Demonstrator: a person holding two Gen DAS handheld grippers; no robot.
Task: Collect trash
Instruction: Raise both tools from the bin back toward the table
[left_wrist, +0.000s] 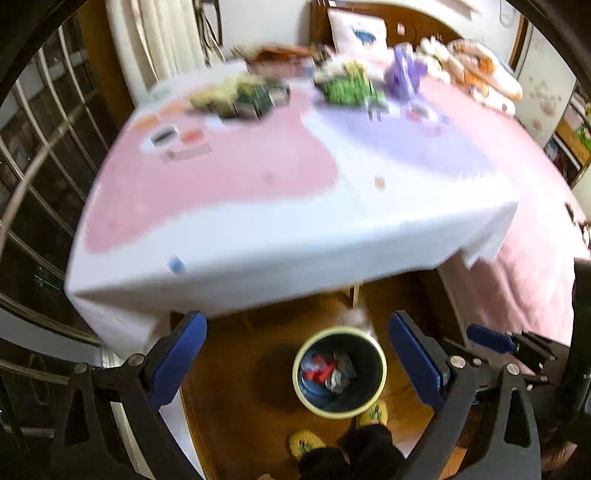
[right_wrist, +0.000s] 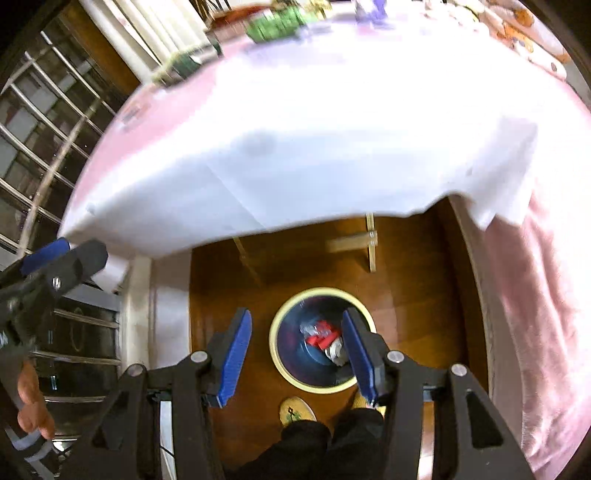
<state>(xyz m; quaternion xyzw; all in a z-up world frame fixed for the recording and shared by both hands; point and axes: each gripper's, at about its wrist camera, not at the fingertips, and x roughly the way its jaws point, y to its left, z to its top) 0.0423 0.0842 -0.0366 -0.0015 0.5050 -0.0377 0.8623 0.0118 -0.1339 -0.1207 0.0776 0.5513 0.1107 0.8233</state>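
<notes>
Both tongs, left (left_wrist: 297, 360) and right (right_wrist: 297, 356), gape wide, empty. Round yellow-rimmed dark bin (left_wrist: 382, 369) sits directly below them, red and grey scraps inside. Drop step looks finished; next: reach forward over the cloth-covered desk (left_wrist: 258, 229) for remaining litter.

Bright indoor light glares on the tablecloth (right_wrist: 332, 140); motion blur throughout, fisheye edges bowed and dark.

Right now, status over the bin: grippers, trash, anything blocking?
Left gripper open, empty. Right gripper open, empty. Bin on floor below, trash inside. Table edge ahead, slippers beside bin; nothing blocking.
</notes>
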